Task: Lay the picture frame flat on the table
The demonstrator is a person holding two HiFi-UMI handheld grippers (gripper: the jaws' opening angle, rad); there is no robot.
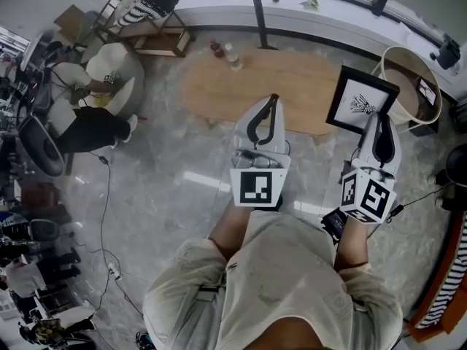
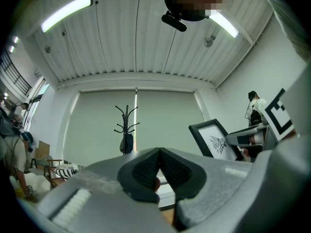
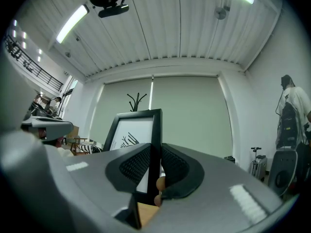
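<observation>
A black picture frame (image 1: 361, 99) with a white print of a dark drawing is held in the air above the right end of the oval wooden table (image 1: 248, 86). My right gripper (image 1: 380, 120) is shut on the frame's right edge; in the right gripper view the frame (image 3: 138, 135) stands upright with its black edge pinched between the ribbed pads (image 3: 172, 166). My left gripper (image 1: 269, 106) hangs over the table's middle, shut with nothing in it. From the left gripper view the frame (image 2: 214, 139) shows at the right, beside my left gripper (image 2: 159, 155).
Two small bottles (image 1: 225, 52) stand at the table's far edge. A round woven basket (image 1: 408, 86) sits right of the frame. A person (image 1: 98, 86) sits at the left near a chair (image 1: 157, 20). Cables run over the grey floor (image 1: 160, 195).
</observation>
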